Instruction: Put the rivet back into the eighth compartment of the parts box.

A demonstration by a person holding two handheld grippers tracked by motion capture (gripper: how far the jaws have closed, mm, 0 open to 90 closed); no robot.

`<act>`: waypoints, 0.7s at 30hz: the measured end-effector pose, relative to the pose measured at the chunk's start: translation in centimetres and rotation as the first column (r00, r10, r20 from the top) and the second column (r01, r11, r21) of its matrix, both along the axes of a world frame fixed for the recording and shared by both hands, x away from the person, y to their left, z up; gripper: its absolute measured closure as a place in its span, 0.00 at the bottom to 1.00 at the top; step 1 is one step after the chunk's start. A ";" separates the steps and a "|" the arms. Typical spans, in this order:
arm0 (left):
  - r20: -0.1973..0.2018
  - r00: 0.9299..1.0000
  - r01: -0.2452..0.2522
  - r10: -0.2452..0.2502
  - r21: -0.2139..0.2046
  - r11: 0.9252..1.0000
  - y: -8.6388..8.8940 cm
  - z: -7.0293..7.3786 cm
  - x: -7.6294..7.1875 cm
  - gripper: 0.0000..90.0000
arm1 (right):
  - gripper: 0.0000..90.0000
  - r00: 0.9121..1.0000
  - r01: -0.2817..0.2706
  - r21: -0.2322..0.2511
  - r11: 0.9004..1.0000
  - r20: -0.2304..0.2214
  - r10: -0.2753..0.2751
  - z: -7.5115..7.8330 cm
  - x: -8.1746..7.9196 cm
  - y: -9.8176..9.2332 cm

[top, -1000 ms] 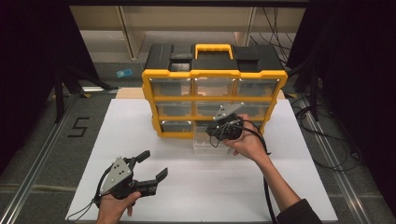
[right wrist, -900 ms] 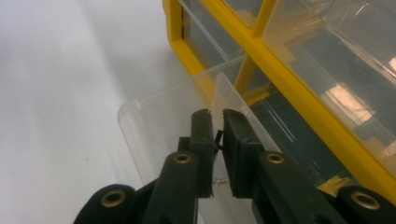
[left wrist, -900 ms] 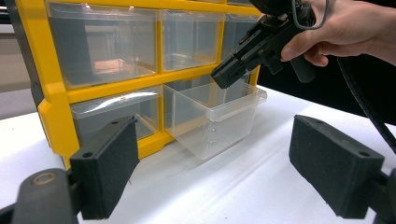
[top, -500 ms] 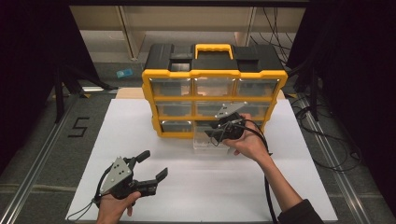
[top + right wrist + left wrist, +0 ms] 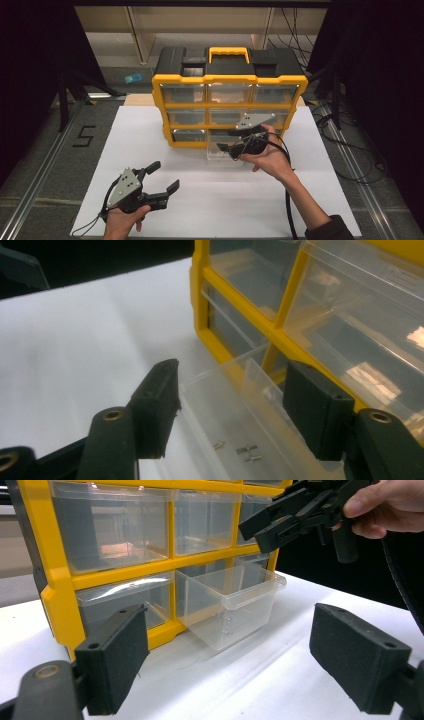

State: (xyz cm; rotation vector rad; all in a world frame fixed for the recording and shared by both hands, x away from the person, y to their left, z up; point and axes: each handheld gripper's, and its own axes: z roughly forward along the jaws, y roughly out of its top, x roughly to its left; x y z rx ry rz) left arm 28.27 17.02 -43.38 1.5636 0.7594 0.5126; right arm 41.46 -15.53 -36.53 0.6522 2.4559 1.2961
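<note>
A yellow and black organizer [image 5: 230, 80] with clear drawers stands at the back of the white table. Its bottom middle drawer [image 5: 219, 153] is pulled out onto the table, and a few small screws [image 5: 245, 450] lie in this drawer [image 5: 225, 435]. My right gripper [image 5: 226, 140] hovers just above the drawer's front end. Its jaws have just been opening; the drawer lies below the gap and the pads [image 5: 160, 400] touch nothing. My left gripper [image 5: 165, 176] rests open near the table's front left, facing the drawer [image 5: 230, 605] and the right gripper [image 5: 265, 522].
The white table [image 5: 250, 200] has free room in front of the drawer and to both sides. Metal rails run along the floor at left and right. Cables [image 5: 350, 150] trail on the floor at the right. A "5" mark [image 5: 84, 136] is on the floor at left.
The right gripper's jaws have spread apart over the drawer's front end, and the hand has lifted slightly. The left gripper has stayed where it was.
</note>
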 end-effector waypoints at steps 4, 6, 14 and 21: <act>0.002 1.000 0.001 -0.001 0.000 1.000 0.0 0.0 0.0 0.18 | 0.42 1.000 0.000 0.037 0.999 -0.012 0.001 -0.2 -0.6 -0.4; 0.002 1.000 0.001 -0.001 -0.004 1.000 0.0 0.0 0.0 0.18 | 0.39 1.000 0.005 0.064 0.998 -0.009 -0.004 -0.3 -0.9 -0.4; -0.003 1.000 0.007 -0.007 0.002 1.000 0.0 0.0 0.0 0.18 | 0.35 1.000 0.011 0.120 0.993 0.019 -0.014 -0.8 -2.0 -0.8; -0.004 1.000 0.009 -0.009 0.002 1.000 0.0 0.0 0.0 0.18 | 0.31 0.999 0.026 0.186 0.982 0.034 -0.033 -1.1 -2.7 -1.6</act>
